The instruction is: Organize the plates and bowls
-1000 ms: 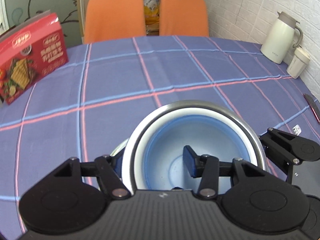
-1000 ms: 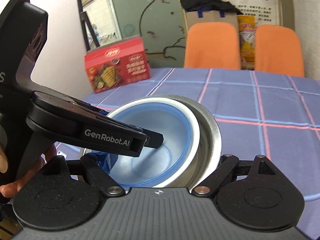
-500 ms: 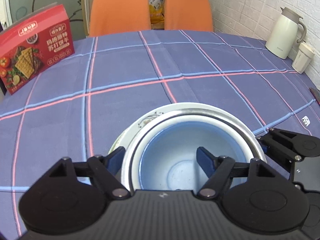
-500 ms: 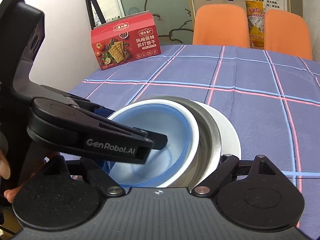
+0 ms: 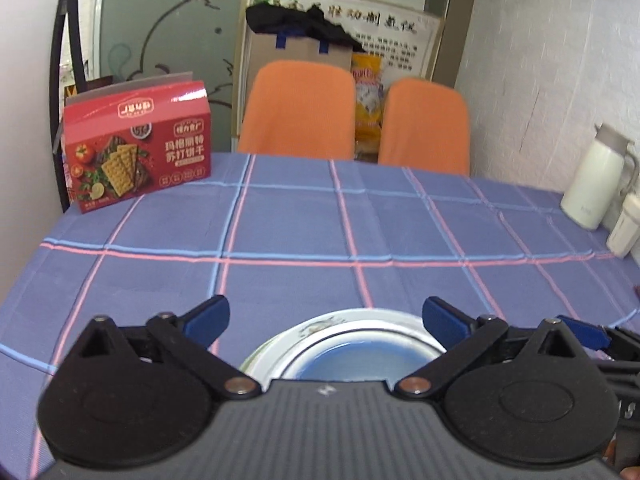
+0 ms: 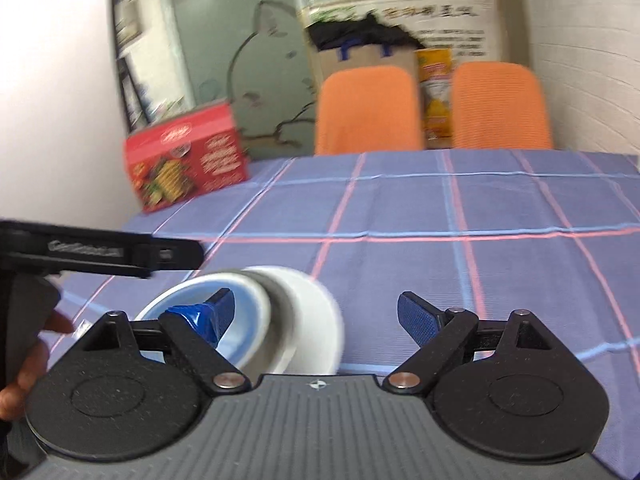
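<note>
A stack stands on the checked tablecloth: a white plate (image 5: 320, 322), on it a steel bowl (image 5: 360, 331), and a blue bowl (image 5: 368, 356) with a white rim nested inside. My left gripper (image 5: 326, 318) hovers just above and behind the stack; its jaws are opening wide, with nothing pressed between the pads. From the right wrist, the plate (image 6: 316, 312), steel bowl (image 6: 280, 320) and blue bowl (image 6: 240, 332) lie low on the left. My right gripper (image 6: 318, 316) stands beside them with its jaws apart and opening a little, over bare cloth. The left gripper's black body (image 6: 100, 256) crosses above the stack.
A red cracker box (image 5: 136, 144) stands at the table's far left. Two orange chairs (image 5: 300, 112) sit behind the far edge. At the right edge, by the brick wall, are a white jug (image 5: 592, 184) and a small white cup (image 5: 624, 228). A hand (image 6: 24, 360) holds the left gripper.
The left jaws let go of the blue bowl's wall and spread wide as the gripper drew back and tipped upward. The right gripper pulled back to the right of the stack, which stayed put.
</note>
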Demonstrator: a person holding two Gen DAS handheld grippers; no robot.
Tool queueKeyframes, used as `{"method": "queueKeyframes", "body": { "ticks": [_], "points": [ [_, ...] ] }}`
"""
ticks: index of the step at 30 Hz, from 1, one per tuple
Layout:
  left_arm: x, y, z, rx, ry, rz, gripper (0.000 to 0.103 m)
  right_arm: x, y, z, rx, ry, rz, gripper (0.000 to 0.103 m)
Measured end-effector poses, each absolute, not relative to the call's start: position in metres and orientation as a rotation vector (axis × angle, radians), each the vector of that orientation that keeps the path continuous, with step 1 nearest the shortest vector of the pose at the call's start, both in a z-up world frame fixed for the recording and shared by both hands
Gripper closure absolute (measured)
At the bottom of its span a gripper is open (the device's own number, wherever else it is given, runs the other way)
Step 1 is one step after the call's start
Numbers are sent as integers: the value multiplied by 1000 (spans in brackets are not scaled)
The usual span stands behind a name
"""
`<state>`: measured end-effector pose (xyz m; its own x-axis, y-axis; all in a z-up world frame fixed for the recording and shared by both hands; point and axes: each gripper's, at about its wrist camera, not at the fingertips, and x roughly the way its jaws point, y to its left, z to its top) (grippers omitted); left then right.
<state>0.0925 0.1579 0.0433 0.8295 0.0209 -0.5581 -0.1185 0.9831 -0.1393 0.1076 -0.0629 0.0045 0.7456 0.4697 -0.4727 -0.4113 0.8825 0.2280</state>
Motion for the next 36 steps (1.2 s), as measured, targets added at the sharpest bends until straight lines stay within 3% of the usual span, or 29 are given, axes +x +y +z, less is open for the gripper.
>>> {"method": "queueKeyframes", "body": {
  "ticks": [6,19,36],
  "points": [
    [67,115,41,-217,496,82,1,109,-106,-3,322,460,371,27],
    [-21,31,0,-20,484,-40,0,35,-150,-22,341,448,255,26],
    [-51,41,-39,-47,580,-41,1,20,-150,-43,256,583,212,26]
  ]
}}
